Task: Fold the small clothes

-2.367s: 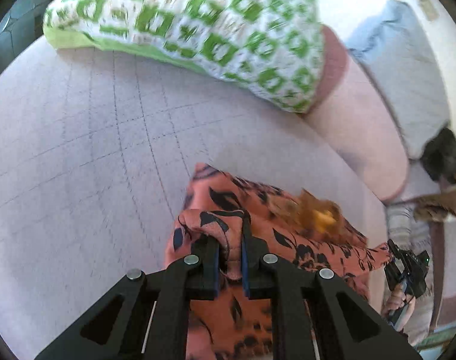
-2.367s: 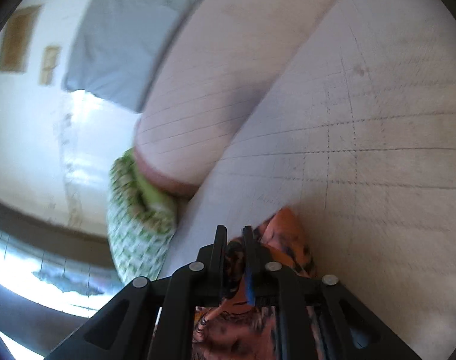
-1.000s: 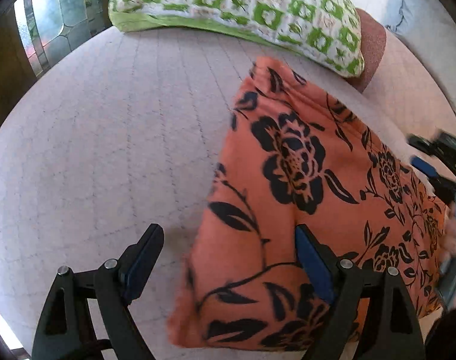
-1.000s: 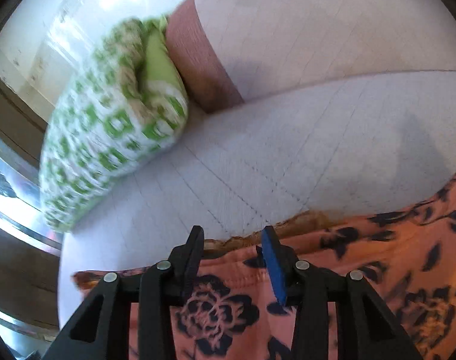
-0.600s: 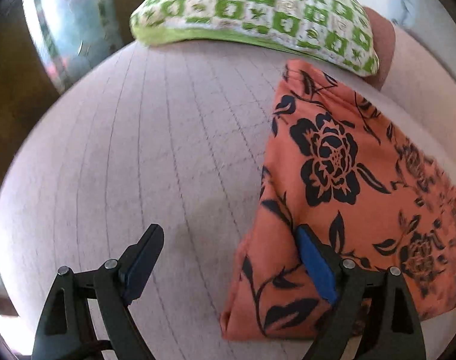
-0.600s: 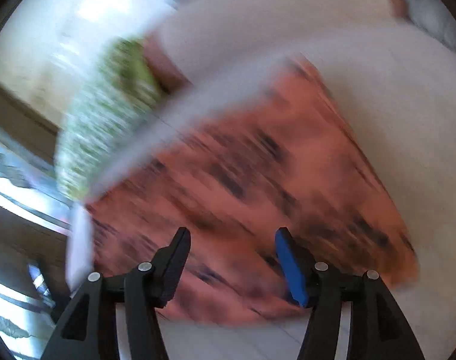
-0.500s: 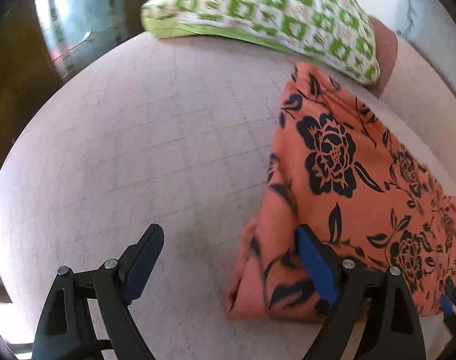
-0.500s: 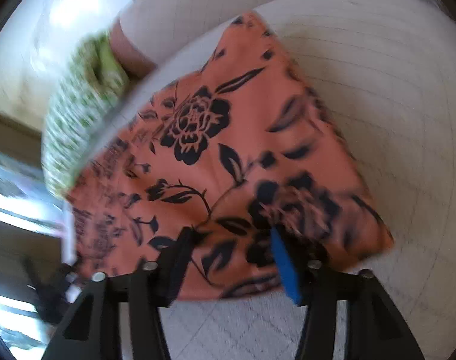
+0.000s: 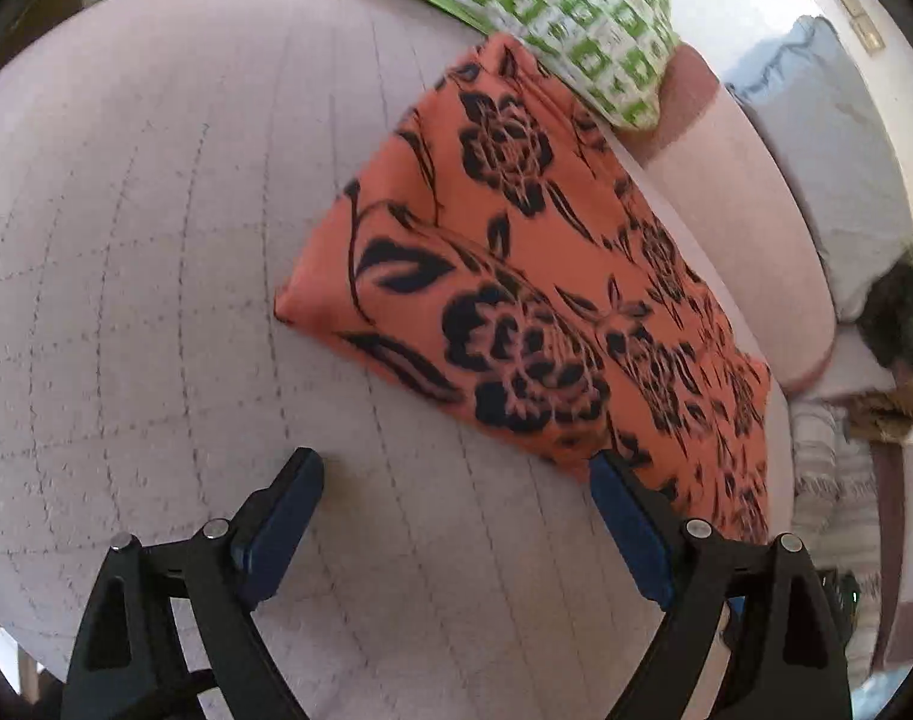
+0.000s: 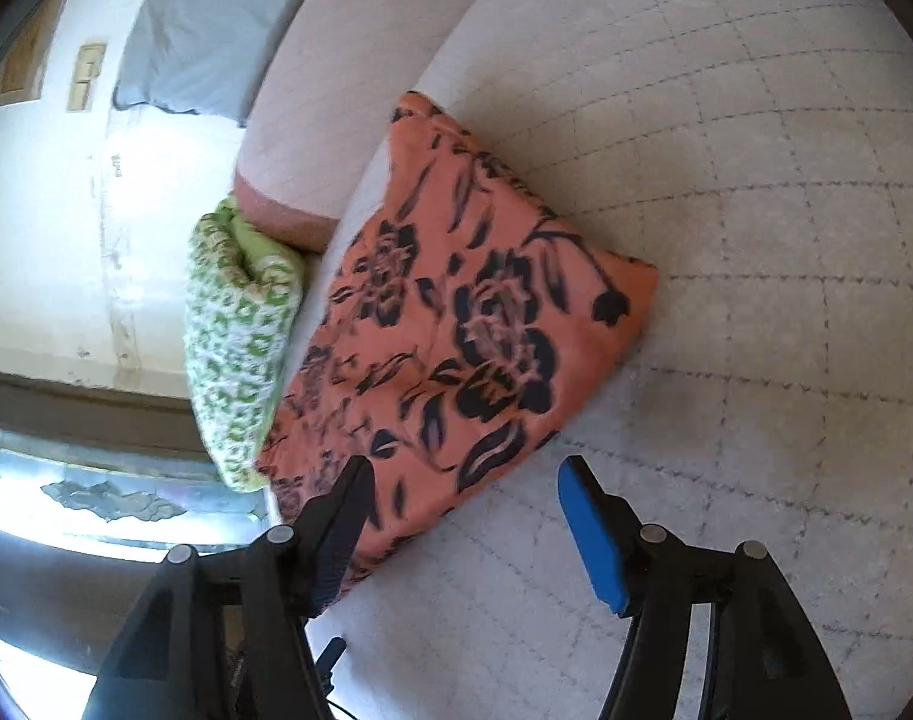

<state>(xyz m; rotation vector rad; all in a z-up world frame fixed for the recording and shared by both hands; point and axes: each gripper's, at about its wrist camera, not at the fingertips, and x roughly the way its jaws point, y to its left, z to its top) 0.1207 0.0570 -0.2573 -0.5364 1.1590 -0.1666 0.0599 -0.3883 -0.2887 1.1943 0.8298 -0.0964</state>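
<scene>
An orange garment with black flowers lies folded flat on the pale quilted cushion; its far end touches the green patterned pillow. It also shows in the right wrist view. My left gripper is open and empty, just short of the garment's near edge. My right gripper is open and empty, over the garment's near edge, not touching it.
A green-and-white patterned pillow lies at the far side, also in the right wrist view. A pink bolster runs along the back. A grey-blue cushion and a dark patterned cloth lie beyond it.
Both grippers let go of the orange garment, opened and drew back from it. The garment now lies folded flat on the cushion.
</scene>
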